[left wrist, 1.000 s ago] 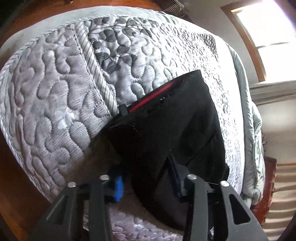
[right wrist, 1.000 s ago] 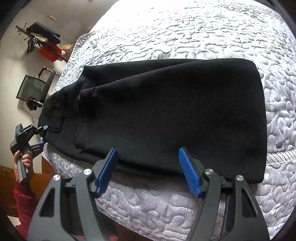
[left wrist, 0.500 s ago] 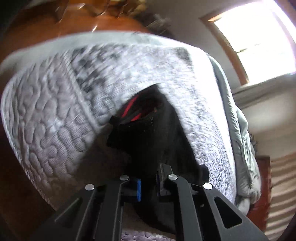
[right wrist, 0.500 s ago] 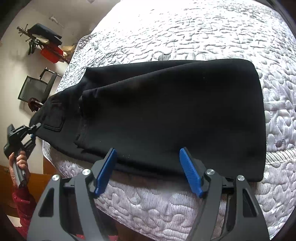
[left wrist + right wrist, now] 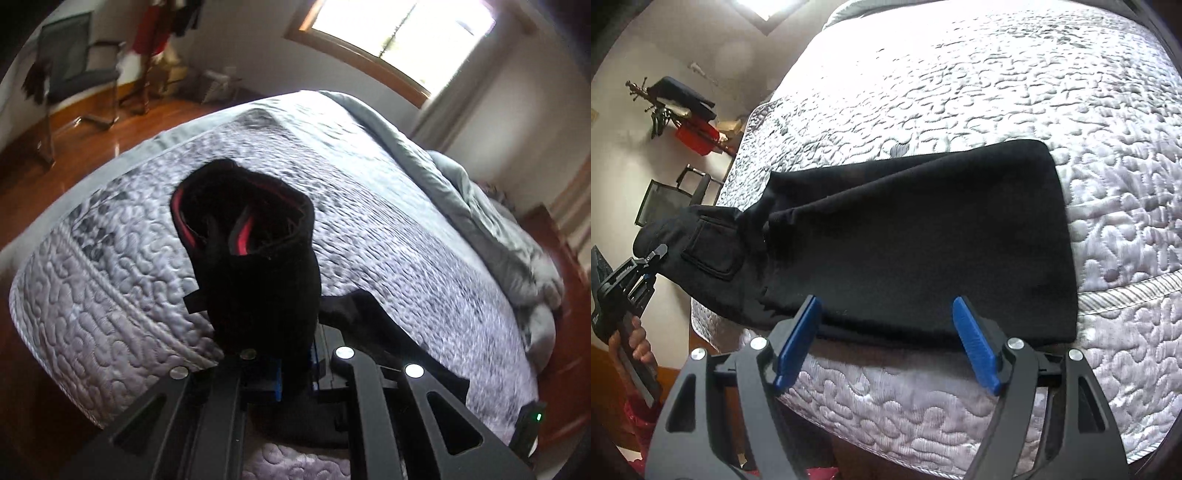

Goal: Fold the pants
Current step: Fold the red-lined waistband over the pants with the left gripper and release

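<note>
Black pants (image 5: 258,280) hide the left gripper's (image 5: 295,373) pinching fingers; right gripper (image 5: 886,347) fingers are spreading, empty.

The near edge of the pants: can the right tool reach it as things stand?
Probably yes. The right tool is opening just before the near edge of the pants on the quilt, with nothing between.

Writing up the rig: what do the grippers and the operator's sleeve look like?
Both grippers, left and right, are black skeletal frames with triangular cutouts and silver pivot screws; the jaws carry ribbed blue pads. The left sleeve is red.
</note>
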The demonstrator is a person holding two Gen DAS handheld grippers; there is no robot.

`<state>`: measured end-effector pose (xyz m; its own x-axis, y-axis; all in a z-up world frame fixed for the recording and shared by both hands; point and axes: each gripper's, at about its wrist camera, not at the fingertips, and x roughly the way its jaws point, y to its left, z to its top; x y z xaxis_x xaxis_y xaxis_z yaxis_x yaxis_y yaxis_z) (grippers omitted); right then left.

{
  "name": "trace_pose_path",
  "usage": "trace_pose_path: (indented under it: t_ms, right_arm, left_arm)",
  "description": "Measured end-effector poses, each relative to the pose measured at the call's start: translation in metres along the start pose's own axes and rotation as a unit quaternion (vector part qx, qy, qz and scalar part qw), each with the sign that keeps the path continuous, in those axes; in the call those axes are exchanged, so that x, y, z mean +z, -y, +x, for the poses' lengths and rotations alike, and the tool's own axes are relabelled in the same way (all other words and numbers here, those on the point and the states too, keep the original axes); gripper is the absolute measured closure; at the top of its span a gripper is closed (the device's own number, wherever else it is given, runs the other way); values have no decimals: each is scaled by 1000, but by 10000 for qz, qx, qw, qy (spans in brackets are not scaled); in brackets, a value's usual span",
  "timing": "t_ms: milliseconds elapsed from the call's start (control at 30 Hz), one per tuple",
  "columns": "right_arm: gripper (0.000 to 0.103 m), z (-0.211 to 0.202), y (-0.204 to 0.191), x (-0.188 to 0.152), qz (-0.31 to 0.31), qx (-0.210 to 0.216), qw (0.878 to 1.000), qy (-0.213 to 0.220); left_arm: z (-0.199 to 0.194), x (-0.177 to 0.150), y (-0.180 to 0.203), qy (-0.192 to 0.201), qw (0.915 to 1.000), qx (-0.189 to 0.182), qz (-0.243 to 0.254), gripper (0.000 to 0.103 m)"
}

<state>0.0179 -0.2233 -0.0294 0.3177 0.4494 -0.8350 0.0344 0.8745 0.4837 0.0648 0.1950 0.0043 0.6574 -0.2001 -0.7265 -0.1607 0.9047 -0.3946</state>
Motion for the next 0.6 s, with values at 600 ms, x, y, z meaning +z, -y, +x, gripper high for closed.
trace_pose_path:
  t_ms: [600]
  right_arm:
    - [28,-7,27,-9,311,21,9995,68]
  left_arm:
    - [25,-69,116,-542,9812,-123,1846,92]
